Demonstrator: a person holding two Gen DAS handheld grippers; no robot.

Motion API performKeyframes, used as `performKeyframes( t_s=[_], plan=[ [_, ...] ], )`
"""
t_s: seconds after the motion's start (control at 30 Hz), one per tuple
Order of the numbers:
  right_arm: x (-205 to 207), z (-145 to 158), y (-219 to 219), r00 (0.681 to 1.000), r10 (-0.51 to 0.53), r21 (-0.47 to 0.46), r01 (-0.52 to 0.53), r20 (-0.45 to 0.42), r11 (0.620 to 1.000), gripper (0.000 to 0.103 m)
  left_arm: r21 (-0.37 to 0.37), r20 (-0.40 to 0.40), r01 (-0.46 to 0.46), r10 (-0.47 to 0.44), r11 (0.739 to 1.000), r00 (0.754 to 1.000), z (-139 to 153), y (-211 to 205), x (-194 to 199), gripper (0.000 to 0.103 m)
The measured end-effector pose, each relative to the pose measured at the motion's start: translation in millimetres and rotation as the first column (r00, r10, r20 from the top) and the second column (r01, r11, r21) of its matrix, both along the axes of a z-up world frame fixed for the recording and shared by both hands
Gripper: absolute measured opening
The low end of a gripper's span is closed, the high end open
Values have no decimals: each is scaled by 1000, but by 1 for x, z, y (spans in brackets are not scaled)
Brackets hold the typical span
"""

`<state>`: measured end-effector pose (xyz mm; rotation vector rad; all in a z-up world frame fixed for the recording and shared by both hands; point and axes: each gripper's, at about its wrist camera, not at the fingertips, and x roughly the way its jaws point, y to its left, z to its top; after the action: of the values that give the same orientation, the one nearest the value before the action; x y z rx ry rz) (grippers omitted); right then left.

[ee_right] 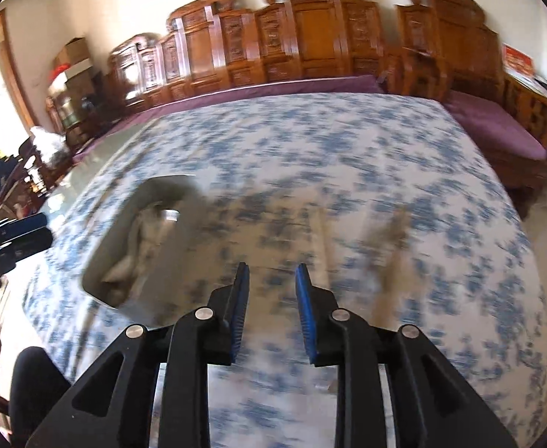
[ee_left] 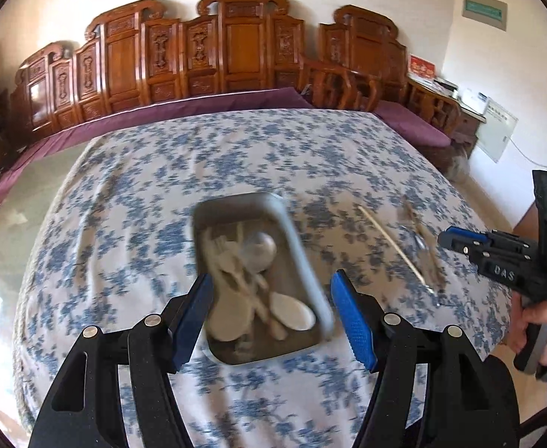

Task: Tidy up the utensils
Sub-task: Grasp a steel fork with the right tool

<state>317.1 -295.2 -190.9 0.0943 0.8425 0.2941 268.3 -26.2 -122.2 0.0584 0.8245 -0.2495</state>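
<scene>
Left wrist view, nearest the lens: the left gripper (ee_left: 271,311) with its blue-padded jaws spread wide and nothing clasped between them; the pads stand either side of, and above, the near end of a metal tray (ee_left: 236,209). The tray rests on the table (ee_left: 131,194), which is covered by a white cloth printed with blue flowers. Inside the tray lie several pale utensils in a loose pile: two white spoons (ee_left: 292,313) with bowls toward the near end, a metal ladle-like spoon (ee_left: 260,250) farther in, and some light sticks or handles too blurred to tell apart.

To the right of the tray, on the cloth and apart from it, lies a single pale chopstick (ee_left: 393,248); just beyond it a second blurred utensil (ee_left: 421,240), of a kind that cannot be told.

At the right edge a hand (ee_left: 546,330) holds the right gripper (ee_left: 447,239) above the table's edge. In the right wrist view the right gripper (ee_right: 271,272) shows its jaws parted by a narrow gap, released, with only cloth behind them; the tray (ee_right: 184,183) lies to its left, heavily blurred.

Farthest back: a purple-cushioned bench (ee_left: 236,99) with carved wooden backs (ee_left: 236,44) along a pale wall.
</scene>
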Motion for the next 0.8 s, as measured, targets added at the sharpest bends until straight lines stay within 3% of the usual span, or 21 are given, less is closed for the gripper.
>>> performKeyframes(
  t_s=[0.3,0.53,0.63,0.8],
  plan=[
    [11,-55,-56,990,-79,-18,78,-121,997,28,-15,-19,75,-75,997,997,-11,-51,-9,63],
    [25,-72,-51,979,-101,32,108,-176,994,27,-1,-40,120,-120,993,992,-20,-74,-20,63],
    [31,-77,-47,973,-98,31,107,-210,994,18,5,-42,126,-126,992,991,-21,-76,-24,63],
    [35,-84,-42,961,-120,-13,121,-249,993,13,-1,-46,118,-118,993,992,-22,-71,-27,63]
  ],
)
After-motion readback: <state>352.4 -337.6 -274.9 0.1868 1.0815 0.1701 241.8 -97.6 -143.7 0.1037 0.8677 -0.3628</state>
